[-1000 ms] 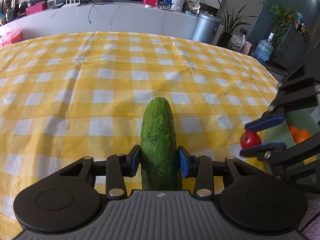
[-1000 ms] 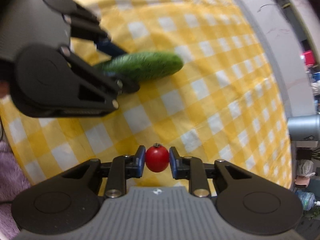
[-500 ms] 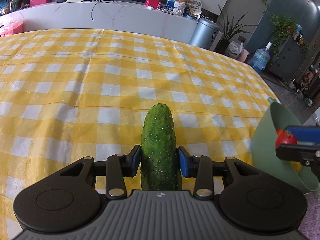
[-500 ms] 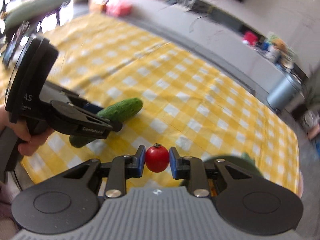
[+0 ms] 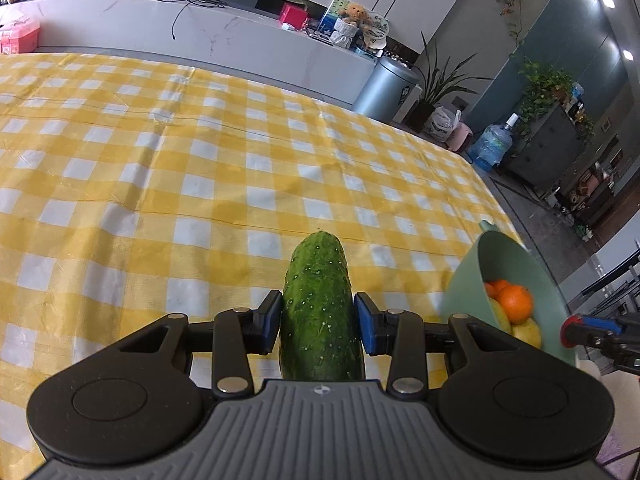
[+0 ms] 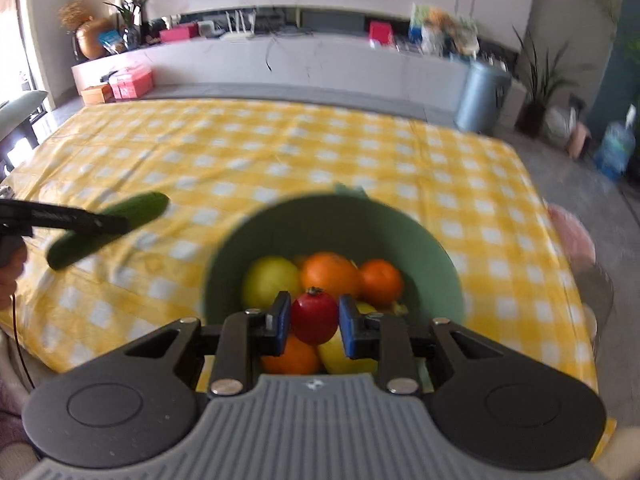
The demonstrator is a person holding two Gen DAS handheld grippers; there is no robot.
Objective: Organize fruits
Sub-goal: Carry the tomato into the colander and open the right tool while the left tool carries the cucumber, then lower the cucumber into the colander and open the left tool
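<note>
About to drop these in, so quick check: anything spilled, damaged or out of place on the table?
Nothing stands out. The pale green plastic bowl sits upright with oranges and lemons inside; the small red tomato and dark green bumpy cucumber look intact.

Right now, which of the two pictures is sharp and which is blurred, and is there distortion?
Left wrist view: sharp; the cucumber shows clear bumps; the fisheye bends the far counter. Right wrist view: motion-blurred at the edges and over the tablecloth; the tomato in the claw is sharper.
</note>
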